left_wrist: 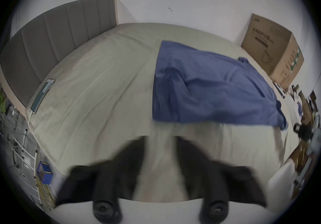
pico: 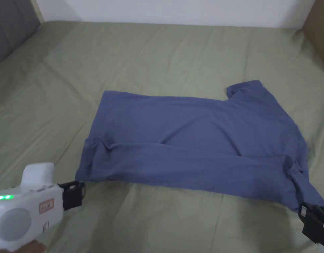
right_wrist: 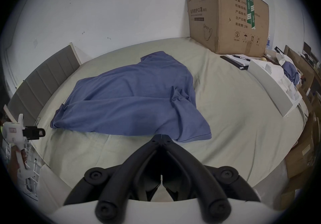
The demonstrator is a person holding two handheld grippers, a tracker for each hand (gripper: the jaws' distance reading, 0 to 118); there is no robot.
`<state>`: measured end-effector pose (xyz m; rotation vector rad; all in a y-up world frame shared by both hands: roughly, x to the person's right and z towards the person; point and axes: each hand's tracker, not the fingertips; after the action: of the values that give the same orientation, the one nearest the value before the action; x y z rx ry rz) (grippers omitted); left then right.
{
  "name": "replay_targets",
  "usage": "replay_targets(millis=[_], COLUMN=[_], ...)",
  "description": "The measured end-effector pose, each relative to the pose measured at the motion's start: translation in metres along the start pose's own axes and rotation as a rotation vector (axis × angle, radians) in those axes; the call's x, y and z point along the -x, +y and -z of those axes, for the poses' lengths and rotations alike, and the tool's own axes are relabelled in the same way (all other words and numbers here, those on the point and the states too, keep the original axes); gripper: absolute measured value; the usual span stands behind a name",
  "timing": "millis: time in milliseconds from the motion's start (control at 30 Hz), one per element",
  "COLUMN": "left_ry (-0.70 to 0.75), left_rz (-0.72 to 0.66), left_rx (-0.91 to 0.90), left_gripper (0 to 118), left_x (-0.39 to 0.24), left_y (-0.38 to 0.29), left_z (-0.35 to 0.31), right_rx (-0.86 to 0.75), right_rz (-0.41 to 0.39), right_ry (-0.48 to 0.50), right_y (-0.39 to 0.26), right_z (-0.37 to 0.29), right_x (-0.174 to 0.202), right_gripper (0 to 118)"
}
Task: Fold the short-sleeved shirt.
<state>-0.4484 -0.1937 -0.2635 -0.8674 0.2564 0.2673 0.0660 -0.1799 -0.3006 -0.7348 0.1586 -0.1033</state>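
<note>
One blue short-sleeved shirt (pico: pixel 197 138) flat on green bedsheet (pico: pixel 158 56), lengthwise fold along near edge. Cardboard box (right_wrist: pixel 227 17) beyond shirt's collar end. Risk: near fold loose, sleeve bunched, could slide open if corner dragged. Left gripper (pico: pixel 79 192) just off shirt's hem corner, jaws spread, empty. Right gripper (right_wrist: pixel 161 136) beside shirt's near sleeve, jaws pressed together, nothing between.

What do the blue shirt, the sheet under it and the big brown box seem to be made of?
The blue shirt looks like soft matte knit, probably cotton jersey: it drapes limply and bunches into small folds. The green sheet seems a thin woven fabric, matte, with long shallow creases. The brown box looks like corrugated cardboard: dull brown faces, stiff edges and green tape on top.
</note>
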Motion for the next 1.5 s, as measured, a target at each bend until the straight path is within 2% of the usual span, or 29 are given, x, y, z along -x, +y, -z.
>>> replay_targets(millis=[33,67,100,167,267,333,367,400,467,500,533,567,600,633,700,733,767,867,900,933,1033,1067,1100,1133,1167,1200,1233,1300,1500], left_ry=[-0.017,-0.022,-0.025,-0.005,0.001,0.054,0.085,0.088,0.085,0.078,0.064,0.085,0.099,0.106,0.096,0.087,0.078,0.086,0.094,0.096,0.090,0.085,0.084,0.082,0.084,0.084,0.080,0.075,0.119], left_rz=[-0.008,-0.020,-0.023,-0.096,-0.114,-0.016,0.045,0.041,0.061,0.074,0.088,0.117,0.134,0.152,0.157,0.155,0.153,0.167,0.166,0.166,0.155,0.146,0.144,0.145,0.148,0.155,0.157,0.157,0.208], left_rx=[0.010,0.007,-0.002,0.008,0.120,0.150,0.149,0.100,0.101,0.097,0.097,0.088,0.108,0.112,0.110,0.109,0.106,0.095,0.091,0.090,0.089,0.093,0.093,0.095,0.096,0.097,0.094,0.095,0.048], left_gripper=[88,106,110,109,106,83,82,77,44,19,1,1,1,1,1,1,1,1,1,1,1,1,1,1,1,1,1,1,1], left_x=[0.002,0.004,0.006,0.006,0.004,-0.004,-0.009,-0.012,-0.021,-0.025,-0.030,-0.037,-0.040,-0.042,-0.040,-0.038,-0.037,-0.031,-0.030,-0.028,-0.024,-0.022,-0.023,-0.023,-0.024,-0.024,-0.024,-0.023,-0.015], left_y=[0.008,0.016,0.024,0.034,0.041,0.035,0.032,0.029,0.030,0.031,0.032,0.033,0.035,0.035,0.037,0.039,0.040,0.047,0.049,0.052,0.054,0.055,0.055,0.054,0.054,0.054,0.053,0.054,0.055], left_z=[0.009,0.019,0.026,0.042,0.070,0.081,0.083,0.081,0.078,0.078,0.073,0.072,0.073,0.074,0.067,0.063,0.060,0.050,0.048,0.048,0.047,0.048,0.048,0.048,0.048,0.048,0.046,0.043,0.021], right_rx=[0.005,0.009,0.013,0.020,0.034,0.040,0.043,0.046,0.053,0.055,0.058,0.063,0.072,0.088,0.116,0.123,0.120,0.135,0.172,0.172,0.190,0.212,0.166,0.143,0.129,0.123,0.145,0.140,0.156], right_rz=[0.007,0.012,0.012,0.013,0.016,0.012,0.011,0.012,0.017,0.022,0.032,0.046,0.057,0.069,0.086,0.079,0.071,0.025,0.030,0.031,0.046,0.050,0.029,0.017,0.042,0.083,0.115,0.058,0.092], right_ry=[0.012,0.008,0.004,0.000,0.008,0.001,-0.004,-0.005,-0.014,-0.017,-0.024,-0.032,-0.030,-0.026,-0.005,-0.013,-0.025,-0.096,-0.134,-0.124,-0.105,-0.152,-0.161,-0.153,-0.118,-0.061,-0.031,-0.099,-0.079], right_y=[0.001,0.001,0.001,0.000,0.000,-0.001,-0.001,-0.001,-0.003,-0.004,-0.004,-0.004,-0.003,-0.001,0.003,0.006,0.007,0.009,0.011,0.010,0.010,0.008,0.011,0.011,0.010,0.009,0.011,0.009,0.024], right_z=[0.003,0.005,0.007,0.010,0.013,0.012,0.013,0.013,0.016,0.018,0.020,0.022,0.024,0.026,0.032,0.038,0.044,0.072,0.082,0.089,0.116,0.121,0.116,0.111,0.106,0.105,0.104,0.103,0.064], right_x=[0.000,0.001,0.002,0.001,0.000,0.000,-0.002,-0.004,-0.014,-0.017,-0.020,-0.025,-0.030,-0.035,-0.046,-0.050,-0.053,-0.065,-0.065,-0.066,-0.064,-0.059,-0.052,-0.049,-0.049,-0.051,-0.048,-0.044,-0.047], right_gripper=[0,0,0,0,0,0,0,0,0,0,0,0,7,30,92,116,117,111,104,90,83,82,82,70,47,13,7,7,7])
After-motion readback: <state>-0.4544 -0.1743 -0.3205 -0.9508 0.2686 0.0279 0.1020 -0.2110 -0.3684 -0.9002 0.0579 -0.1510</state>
